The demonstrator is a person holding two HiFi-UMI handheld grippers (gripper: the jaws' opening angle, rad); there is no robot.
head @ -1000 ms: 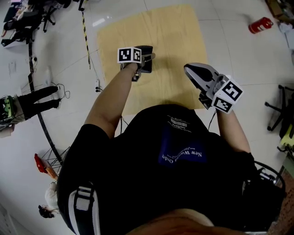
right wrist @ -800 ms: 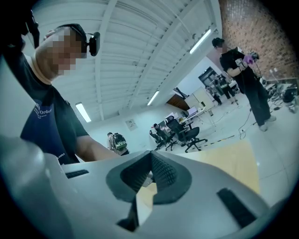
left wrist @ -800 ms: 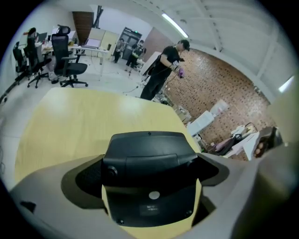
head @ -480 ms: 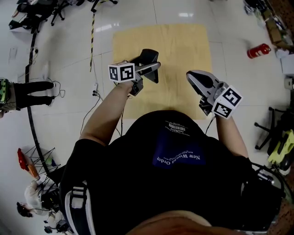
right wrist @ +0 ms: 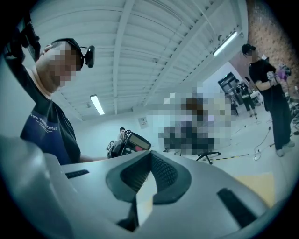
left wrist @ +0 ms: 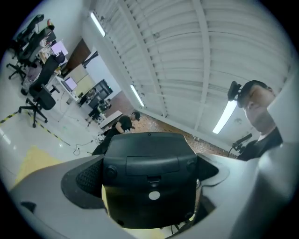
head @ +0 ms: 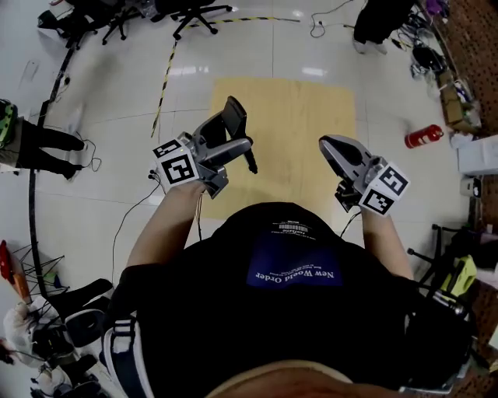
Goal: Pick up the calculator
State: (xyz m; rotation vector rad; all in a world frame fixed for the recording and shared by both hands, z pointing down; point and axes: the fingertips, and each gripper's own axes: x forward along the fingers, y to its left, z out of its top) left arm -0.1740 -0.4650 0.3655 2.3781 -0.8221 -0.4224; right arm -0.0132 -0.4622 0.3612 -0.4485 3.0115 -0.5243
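Observation:
The black calculator (head: 233, 123) is clamped in my left gripper (head: 237, 144), held in the air over the near left part of the pale wooden table (head: 299, 116) and tilted up on end. In the left gripper view the calculator's back (left wrist: 149, 179), with its battery cover, fills the space between the jaws of the left gripper (left wrist: 149, 186). My right gripper (head: 330, 145) hovers over the table's near right edge, shut with nothing in it. In the right gripper view the right gripper's (right wrist: 150, 161) pads meet, and the calculator (right wrist: 133, 141) shows beyond them.
A red fire extinguisher (head: 422, 137) lies on the floor to the right. Office chairs (head: 194, 12) and a yellow-black tape line (head: 167, 78) are at the back. A person's legs (head: 43, 144) are at the left, another person (head: 381, 19) stands behind the table.
My left gripper has risen and swung left toward the person with the calculator, now tipped up on end. The right gripper has hardly moved. The head camera has tilted forward.

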